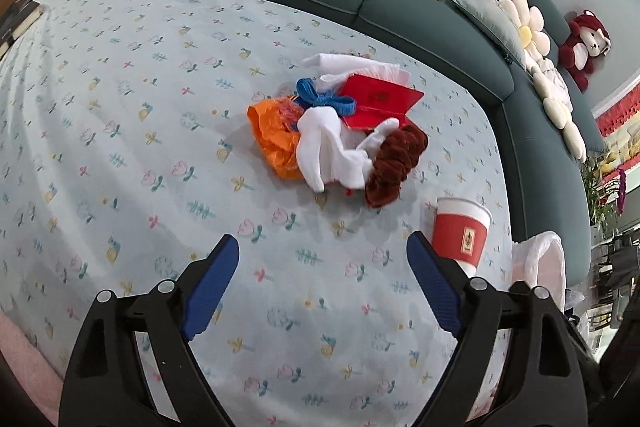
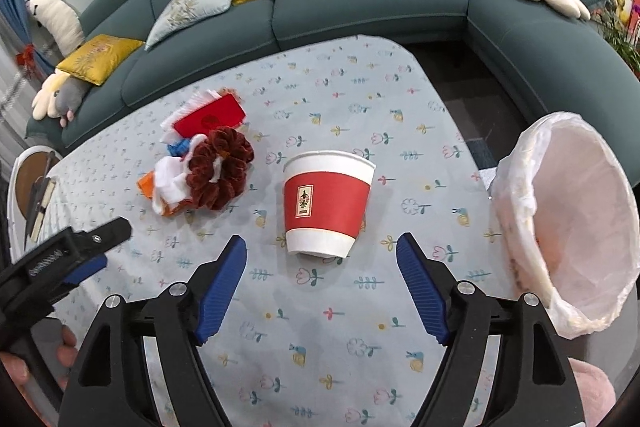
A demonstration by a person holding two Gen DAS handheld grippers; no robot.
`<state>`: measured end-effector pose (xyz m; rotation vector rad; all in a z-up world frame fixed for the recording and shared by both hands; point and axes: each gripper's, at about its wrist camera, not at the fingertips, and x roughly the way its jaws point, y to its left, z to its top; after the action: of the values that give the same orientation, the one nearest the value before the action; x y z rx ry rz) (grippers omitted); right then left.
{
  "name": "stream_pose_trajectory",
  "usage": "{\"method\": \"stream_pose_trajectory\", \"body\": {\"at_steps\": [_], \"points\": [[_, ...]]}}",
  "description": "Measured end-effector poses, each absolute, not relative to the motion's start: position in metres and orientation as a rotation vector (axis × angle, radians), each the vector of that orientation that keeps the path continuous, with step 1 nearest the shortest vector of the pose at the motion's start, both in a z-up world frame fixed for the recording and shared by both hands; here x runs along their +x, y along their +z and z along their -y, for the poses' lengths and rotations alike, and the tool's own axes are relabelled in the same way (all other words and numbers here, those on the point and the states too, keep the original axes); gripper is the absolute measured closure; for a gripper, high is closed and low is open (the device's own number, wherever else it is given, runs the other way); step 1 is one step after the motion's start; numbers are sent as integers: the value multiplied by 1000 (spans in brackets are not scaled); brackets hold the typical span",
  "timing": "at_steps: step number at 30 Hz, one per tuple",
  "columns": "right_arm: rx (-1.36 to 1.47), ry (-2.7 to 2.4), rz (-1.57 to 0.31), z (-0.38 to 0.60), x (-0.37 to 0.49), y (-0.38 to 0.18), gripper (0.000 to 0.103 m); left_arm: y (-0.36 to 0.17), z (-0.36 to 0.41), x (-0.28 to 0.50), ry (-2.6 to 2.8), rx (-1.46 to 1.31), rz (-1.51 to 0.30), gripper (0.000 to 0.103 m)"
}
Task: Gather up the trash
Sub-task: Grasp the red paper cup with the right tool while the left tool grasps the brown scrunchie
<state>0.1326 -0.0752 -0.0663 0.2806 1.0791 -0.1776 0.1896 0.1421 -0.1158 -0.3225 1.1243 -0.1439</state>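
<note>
Both tools are spread wide and empty, angled down at the tabletop (image 2: 328, 327). The right tool (image 2: 320, 251) lines up just short of the upright paper cup (image 2: 328, 203), with the lined bin (image 2: 576, 223) waiting at the table's right edge, a short carry I'd guess. The left tool (image 1: 322, 247) faces the heap of tissues, wrappers and red card (image 1: 340, 131), well apart from it.

cup (image 2: 326, 205) on table (image 2: 400, 99) | trash pile (image 2: 204, 155) left of cup | bin (image 2: 568, 223) right, at table edge
</note>
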Motion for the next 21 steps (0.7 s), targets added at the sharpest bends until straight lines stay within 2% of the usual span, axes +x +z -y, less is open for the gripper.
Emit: {"method": "stream_pose_trajectory", "body": {"at_steps": [15,21], "points": [[305,-201,-1176,76,178,-124,29,-153,-100,237,-209,-344,-1211,23],[304,-192,-1182,76,185,-135,29,-165,-84,250,-215,-358,-1246,37]]}}
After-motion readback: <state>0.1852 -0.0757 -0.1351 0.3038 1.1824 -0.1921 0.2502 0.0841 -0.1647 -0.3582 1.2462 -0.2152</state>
